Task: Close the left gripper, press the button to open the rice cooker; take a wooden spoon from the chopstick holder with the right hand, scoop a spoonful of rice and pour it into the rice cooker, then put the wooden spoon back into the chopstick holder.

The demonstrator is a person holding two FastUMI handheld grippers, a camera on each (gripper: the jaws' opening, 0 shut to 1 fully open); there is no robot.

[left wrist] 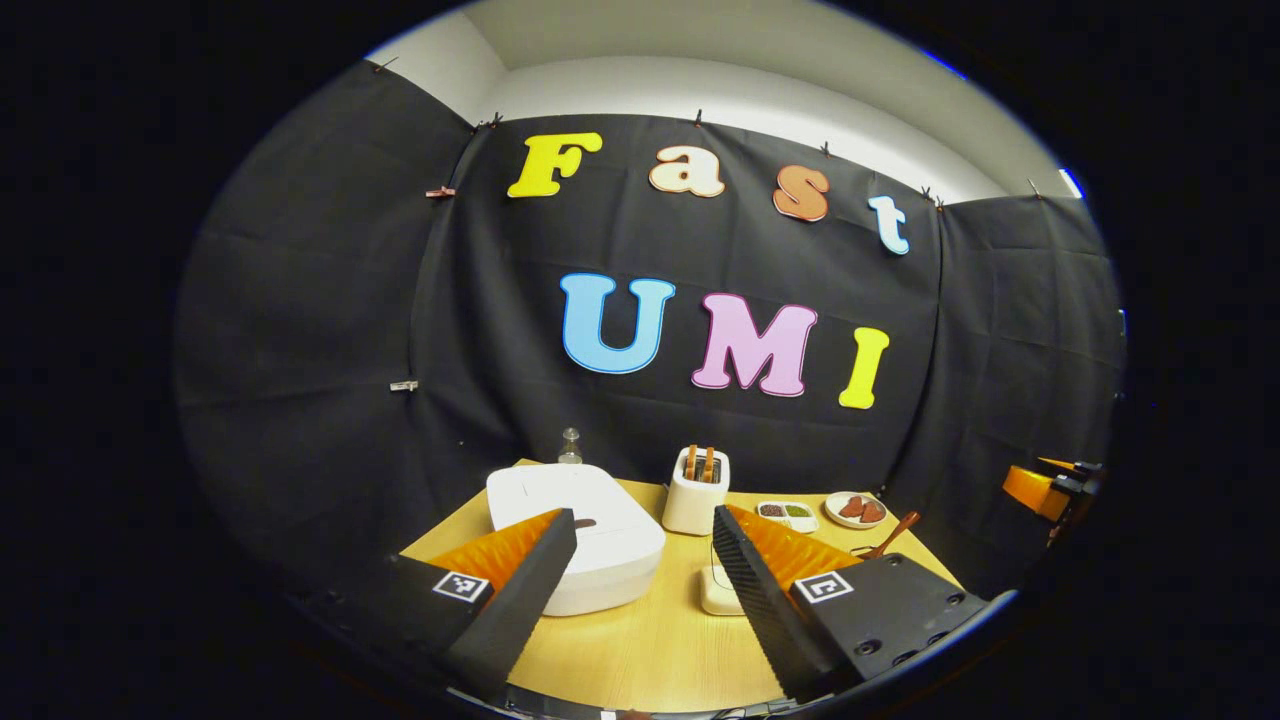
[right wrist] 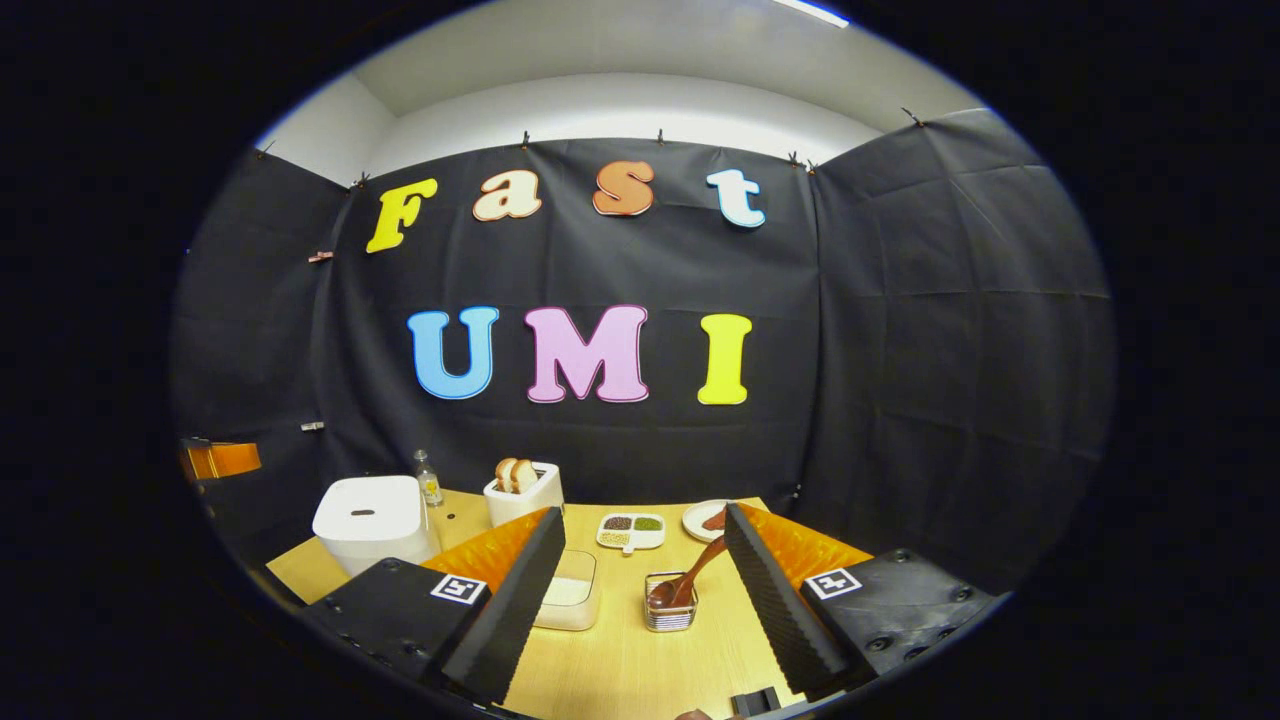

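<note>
sharp, evenly lit from overhead; fisheye bends edges, dim at rim.

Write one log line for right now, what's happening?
stage: start | white rice cooker: lid shut | wooden spoon: in wire chopstick holder | left gripper: open | right gripper: open

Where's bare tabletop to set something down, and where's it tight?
Free: the near table edge in front of the rice container and chopstick holder. Crowded: the back row, with rice cooker, bottle, toaster, divided dish and plate side by side.
</note>
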